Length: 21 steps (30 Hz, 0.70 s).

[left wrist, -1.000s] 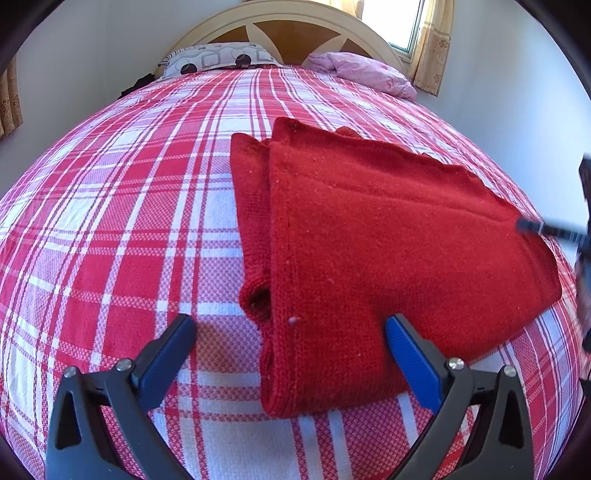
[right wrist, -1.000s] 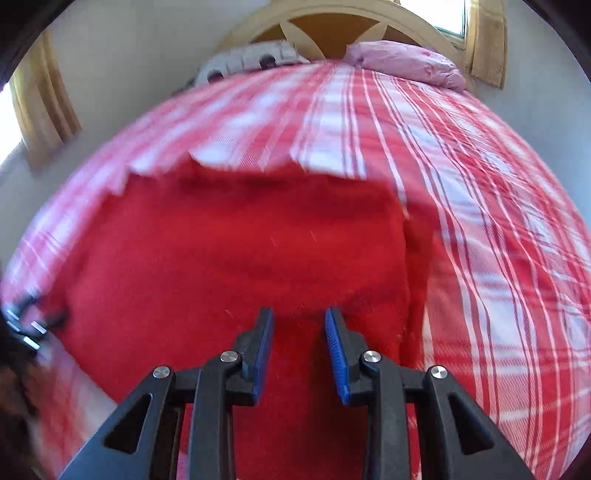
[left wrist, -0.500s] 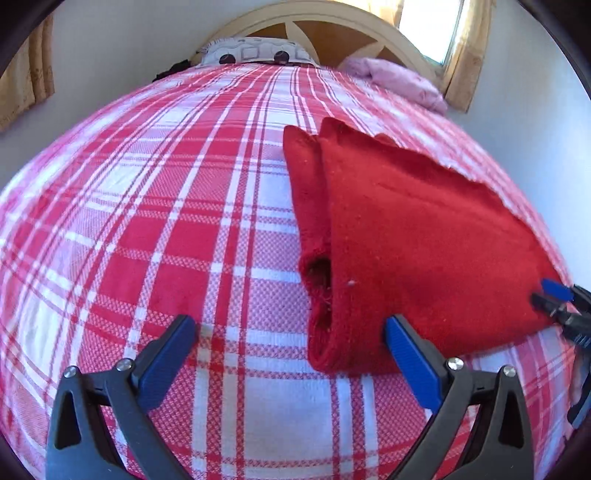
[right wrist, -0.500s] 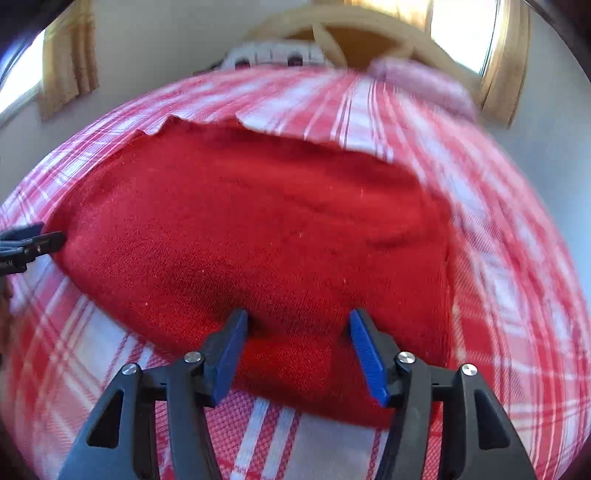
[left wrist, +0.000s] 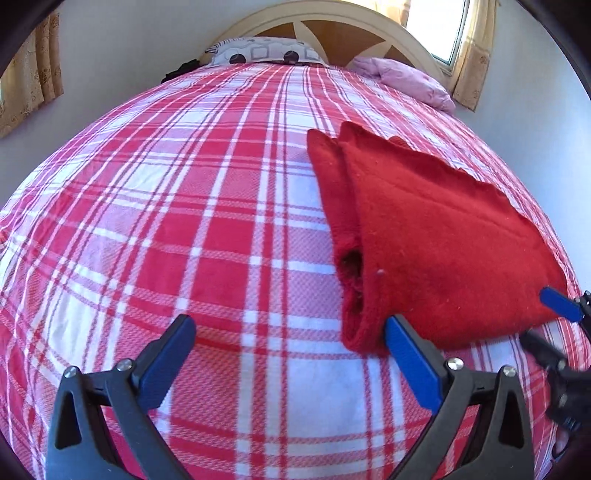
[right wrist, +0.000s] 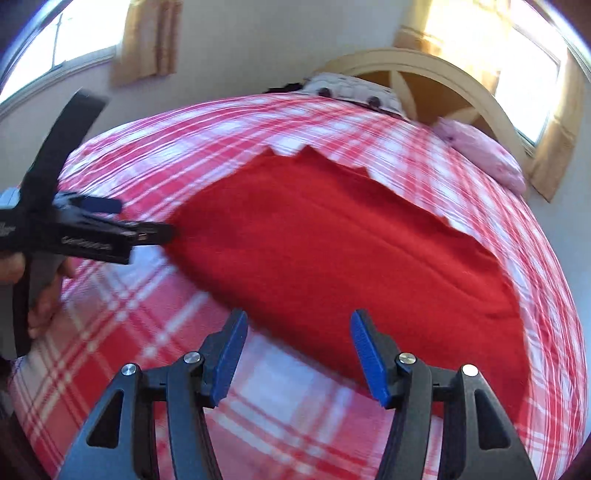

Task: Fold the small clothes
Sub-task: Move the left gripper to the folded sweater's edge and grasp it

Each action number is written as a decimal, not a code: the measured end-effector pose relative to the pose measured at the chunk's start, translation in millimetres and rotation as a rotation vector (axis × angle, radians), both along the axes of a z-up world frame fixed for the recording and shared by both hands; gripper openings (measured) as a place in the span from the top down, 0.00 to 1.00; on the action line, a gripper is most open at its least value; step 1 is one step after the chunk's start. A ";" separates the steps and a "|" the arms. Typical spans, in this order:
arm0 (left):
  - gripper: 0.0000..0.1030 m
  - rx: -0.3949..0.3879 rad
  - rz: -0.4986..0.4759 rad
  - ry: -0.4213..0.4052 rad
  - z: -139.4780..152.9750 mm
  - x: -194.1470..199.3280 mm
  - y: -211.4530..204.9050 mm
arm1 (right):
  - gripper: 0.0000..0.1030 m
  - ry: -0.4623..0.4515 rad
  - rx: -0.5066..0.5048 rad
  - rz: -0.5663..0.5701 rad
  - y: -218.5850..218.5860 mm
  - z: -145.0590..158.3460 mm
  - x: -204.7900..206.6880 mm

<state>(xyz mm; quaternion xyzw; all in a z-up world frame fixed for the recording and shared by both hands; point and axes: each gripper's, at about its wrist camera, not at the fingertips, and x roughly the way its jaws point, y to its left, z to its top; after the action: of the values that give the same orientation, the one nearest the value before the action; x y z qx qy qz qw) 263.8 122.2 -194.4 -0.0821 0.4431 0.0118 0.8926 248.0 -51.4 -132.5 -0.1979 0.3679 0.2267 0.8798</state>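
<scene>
A folded red knit garment (left wrist: 436,236) lies flat on the red and white plaid bedspread (left wrist: 207,229); it also shows in the right wrist view (right wrist: 332,251). My left gripper (left wrist: 291,339) is open and empty, just in front of the garment's near left corner. Its right pad (left wrist: 406,354) stands by the folded edge. My right gripper (right wrist: 295,343) is open and empty, hovering in front of the garment's near edge. The right gripper also shows at the right edge of the left wrist view (left wrist: 561,325), by the garment's near right corner.
A patterned pillow (left wrist: 266,55) and a pink cloth (left wrist: 406,77) lie at the head of the bed by the arched headboard (left wrist: 332,22). Curtained windows flank the bed. The left hand-held gripper (right wrist: 74,232) appears at the left of the right wrist view.
My right gripper opened, let go of the red garment and pulled back toward the near edge. My left gripper drew back and shifted left, so the garment now sits to its right.
</scene>
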 end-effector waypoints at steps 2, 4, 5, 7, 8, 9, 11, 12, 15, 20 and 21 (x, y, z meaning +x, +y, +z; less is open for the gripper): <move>0.00 -0.005 0.003 0.004 0.7 -2.0 6.4 | 0.42 -0.027 -0.029 0.038 19.1 -3.8 -8.4; 0.00 -0.011 0.002 0.006 0.6 -2.9 11.6 | 0.42 -0.053 -0.052 0.072 37.7 -7.4 -13.1; 0.00 -0.011 0.002 0.010 0.2 -2.5 13.8 | 0.42 -0.060 -0.056 0.085 44.5 -8.4 -15.0; 0.00 -0.003 0.012 0.012 -0.1 -3.0 18.0 | 0.42 -0.071 -0.068 0.105 58.0 -10.9 -17.4; 0.00 0.001 0.022 0.012 -0.2 -3.5 22.1 | 0.42 -0.075 -0.076 0.115 64.5 -12.7 -18.6; 0.00 -0.002 0.029 0.014 -0.4 -3.8 25.4 | 0.42 -0.078 -0.082 0.121 68.7 -13.5 -18.5; 0.00 -0.019 0.043 0.019 -1.4 -4.5 33.6 | 0.42 -0.095 -0.102 0.125 77.2 -16.9 -18.3; 0.00 -0.023 0.049 0.019 -1.5 -4.8 36.6 | 0.42 -0.102 -0.108 0.127 81.0 -18.9 -17.6; 0.00 -0.038 0.069 0.013 -1.3 -5.7 45.8 | 0.42 -0.119 -0.111 0.115 85.4 -21.6 -14.1; 0.00 -0.075 0.075 0.012 -0.6 -3.7 49.9 | 0.42 -0.144 -0.135 0.084 90.0 -25.9 -10.3; 0.00 -0.081 0.069 0.015 0.3 -2.4 50.0 | 0.42 -0.147 -0.138 0.083 90.8 -26.0 -10.0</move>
<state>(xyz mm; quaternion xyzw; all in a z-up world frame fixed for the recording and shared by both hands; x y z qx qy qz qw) 261.3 172.2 -194.1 -0.1335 0.4467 0.0249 0.8843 237.9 39.4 -158.5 -0.2892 0.3088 0.2221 0.8784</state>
